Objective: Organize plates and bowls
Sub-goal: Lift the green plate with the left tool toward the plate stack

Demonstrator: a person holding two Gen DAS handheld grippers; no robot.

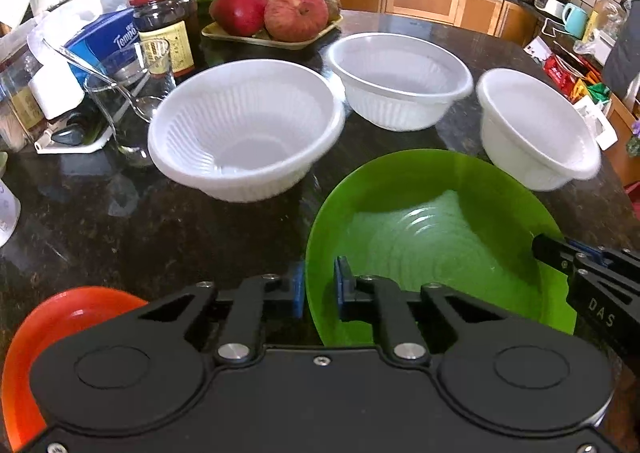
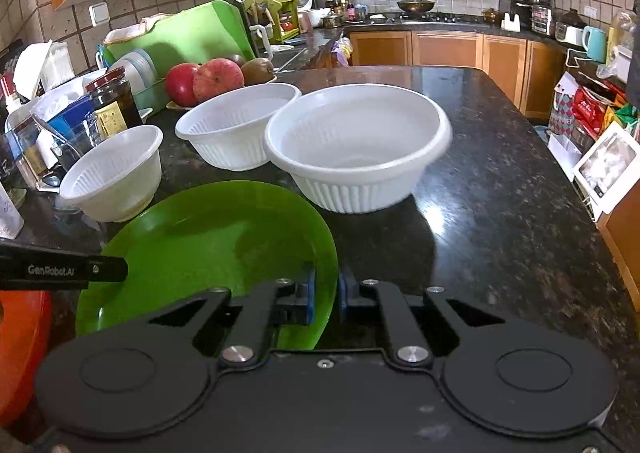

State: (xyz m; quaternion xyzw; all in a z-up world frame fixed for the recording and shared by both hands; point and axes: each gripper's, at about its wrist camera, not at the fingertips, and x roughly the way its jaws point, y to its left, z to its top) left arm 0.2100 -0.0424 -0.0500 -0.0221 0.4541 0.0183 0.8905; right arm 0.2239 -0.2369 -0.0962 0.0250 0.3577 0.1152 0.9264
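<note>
Countertop (image 2: 500, 213): green plate (image 2: 208, 237) between fingers (image 2: 309, 293)

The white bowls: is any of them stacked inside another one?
No: the three white bowls stand apart on the counter.

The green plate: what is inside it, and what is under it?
The green plate holds no food or dish; only both grippers, left and right, clamp its rim. Under it, dark counter shows around, but what lies directly beneath is covered.

A home kitchen: wooden cabinets (image 2: 446, 49), stove (image 2: 444, 18), granite counter (image 2: 500, 213).
</note>
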